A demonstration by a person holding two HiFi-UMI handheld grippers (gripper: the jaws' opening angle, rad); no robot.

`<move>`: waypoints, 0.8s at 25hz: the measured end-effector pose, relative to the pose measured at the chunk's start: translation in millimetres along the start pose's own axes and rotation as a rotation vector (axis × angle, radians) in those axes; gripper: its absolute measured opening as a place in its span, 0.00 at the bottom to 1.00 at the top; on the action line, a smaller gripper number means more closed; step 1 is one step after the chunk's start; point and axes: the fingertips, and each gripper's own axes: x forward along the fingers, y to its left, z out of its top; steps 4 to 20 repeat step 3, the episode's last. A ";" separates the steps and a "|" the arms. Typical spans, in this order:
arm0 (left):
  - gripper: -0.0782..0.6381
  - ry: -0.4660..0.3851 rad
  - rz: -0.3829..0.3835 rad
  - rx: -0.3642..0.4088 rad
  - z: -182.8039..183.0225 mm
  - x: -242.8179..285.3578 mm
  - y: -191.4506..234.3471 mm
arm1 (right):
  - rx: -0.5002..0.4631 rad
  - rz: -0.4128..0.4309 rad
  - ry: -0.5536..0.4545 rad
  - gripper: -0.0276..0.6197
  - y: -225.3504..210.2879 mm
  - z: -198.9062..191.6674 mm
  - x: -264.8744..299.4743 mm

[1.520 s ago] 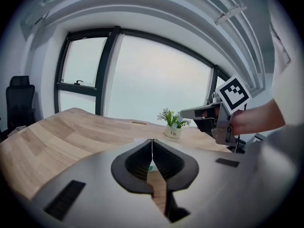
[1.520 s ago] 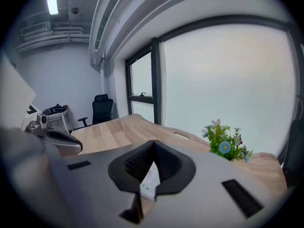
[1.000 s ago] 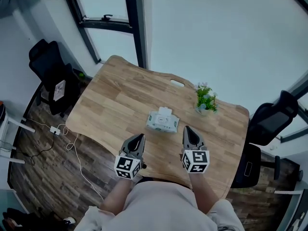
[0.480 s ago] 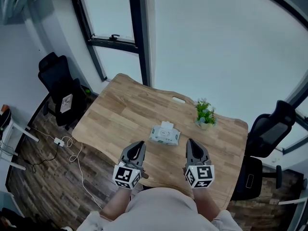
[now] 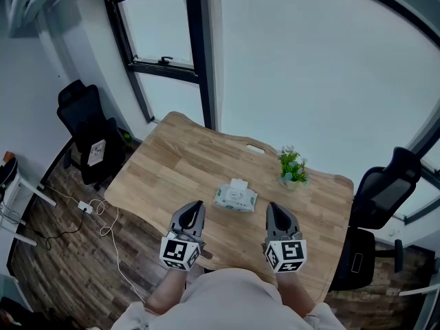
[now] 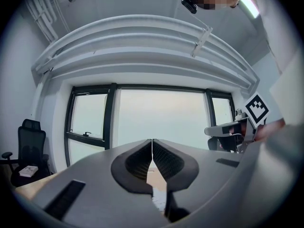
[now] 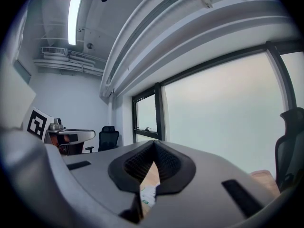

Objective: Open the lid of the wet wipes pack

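Note:
The wet wipes pack (image 5: 235,196), white and pale green with a white lid on top, lies flat near the middle of the wooden table (image 5: 172,163). My left gripper (image 5: 196,205) hovers near the table's front edge, left of the pack and apart from it, jaws shut with nothing between them. My right gripper (image 5: 274,208) hangs level to the pack's right, also shut and empty. In the right gripper view a sliver of the pack (image 7: 148,194) shows below the closed fingertips (image 7: 154,143). The left gripper view shows shut tips (image 6: 152,140) aimed at the windows.
A small potted plant (image 5: 291,166) stands at the table's back right. Black office chairs sit at the left (image 5: 88,130) and right (image 5: 382,194) of the table. Cables and a power strip (image 5: 85,206) lie on the floor at the left. Windows rise behind the table.
Both grippers have risen and drawn slightly back from the pack, still shut. The head view has tilted up, showing more window and wall.

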 end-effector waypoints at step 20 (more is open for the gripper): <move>0.14 -0.004 0.003 -0.006 0.6 0.1 -1.0 | 0.002 0.002 0.002 0.05 -1.4 -0.3 -0.7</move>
